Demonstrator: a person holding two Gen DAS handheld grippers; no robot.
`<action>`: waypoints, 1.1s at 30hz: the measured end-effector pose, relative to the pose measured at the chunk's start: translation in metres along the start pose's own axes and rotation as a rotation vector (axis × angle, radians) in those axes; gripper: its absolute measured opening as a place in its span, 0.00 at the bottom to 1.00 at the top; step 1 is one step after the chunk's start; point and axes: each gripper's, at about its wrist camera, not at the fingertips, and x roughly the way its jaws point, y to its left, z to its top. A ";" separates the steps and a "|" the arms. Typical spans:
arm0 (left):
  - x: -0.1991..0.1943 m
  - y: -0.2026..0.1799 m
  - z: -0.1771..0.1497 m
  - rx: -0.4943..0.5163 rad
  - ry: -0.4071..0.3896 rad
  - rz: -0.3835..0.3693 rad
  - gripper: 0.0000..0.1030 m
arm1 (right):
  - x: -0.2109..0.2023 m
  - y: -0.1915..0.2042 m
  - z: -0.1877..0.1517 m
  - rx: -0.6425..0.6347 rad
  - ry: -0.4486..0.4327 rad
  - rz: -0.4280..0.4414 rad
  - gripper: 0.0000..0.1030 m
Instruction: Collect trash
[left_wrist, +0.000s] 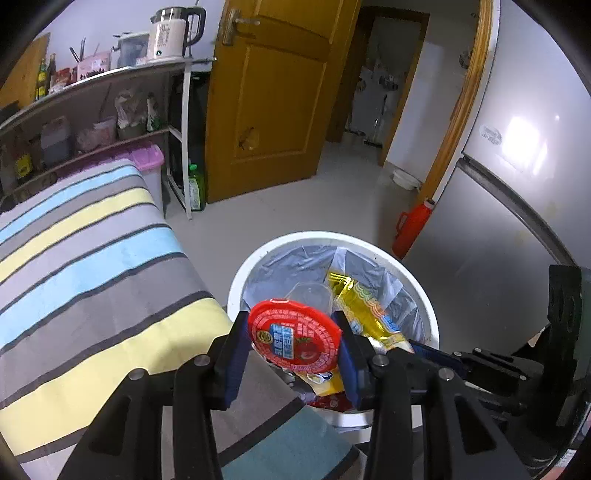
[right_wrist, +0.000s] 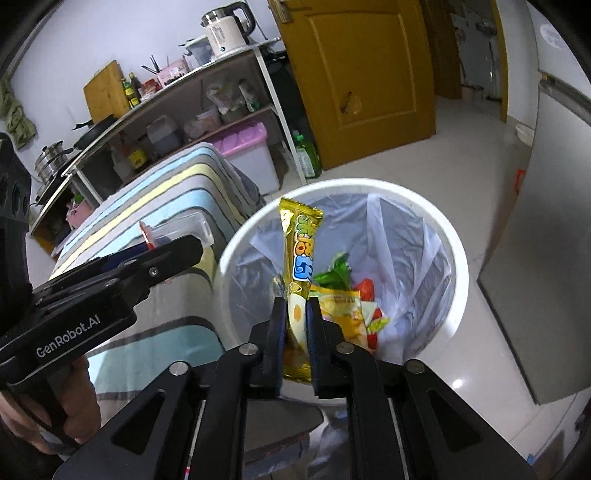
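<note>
Left wrist view. Left gripper (left_wrist: 291, 341) clamped on a red round lid (left_wrist: 294, 334), blue pads pressing both edges of the disc; printed face toward the camera, a clear plastic cup body (left_wrist: 310, 293) visible behind it. Held above the near rim of a white trash bin (left_wrist: 236, 280) lined with a grey bag (left_wrist: 280, 262). Inside the bin opening, a yellow snack wrapper (left_wrist: 364, 310) and further wrappers below. Striped bedcover (left_wrist: 92, 258) at left, touching or just beside the bin. Right gripper's black body at the lower right edge. Behind: wooden door (left_wrist: 273, 92), shelf unit (left_wrist: 110, 96) with a kettle (left_wrist: 173, 33), red thermos (left_wrist: 412, 229) beside a silver fridge (left_wrist: 498, 206).

Right wrist view. Right gripper (right_wrist: 297, 325) nearly closed on the lower part of the yellow snack wrapper (right_wrist: 301, 251), narrow gap only; whether the pads press it or have just let go cannot be told. Wrapper upright, its top over the bin opening. White trash bin (right_wrist: 458, 266) directly below, with green, red and yellow wrappers (right_wrist: 347, 299) at the bottom. Left gripper (right_wrist: 162, 254) at left, gripping the clear cup, handle held by a hand (right_wrist: 44, 406).
</note>
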 end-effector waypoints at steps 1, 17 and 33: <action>0.004 0.001 0.000 -0.002 0.010 -0.001 0.42 | 0.001 -0.001 -0.001 0.002 0.005 -0.002 0.19; -0.015 0.005 -0.006 -0.033 -0.029 -0.039 0.49 | -0.016 -0.004 0.002 0.017 -0.037 -0.013 0.36; -0.129 0.011 -0.045 -0.027 -0.203 0.049 0.49 | -0.079 0.056 -0.019 -0.117 -0.191 -0.004 0.36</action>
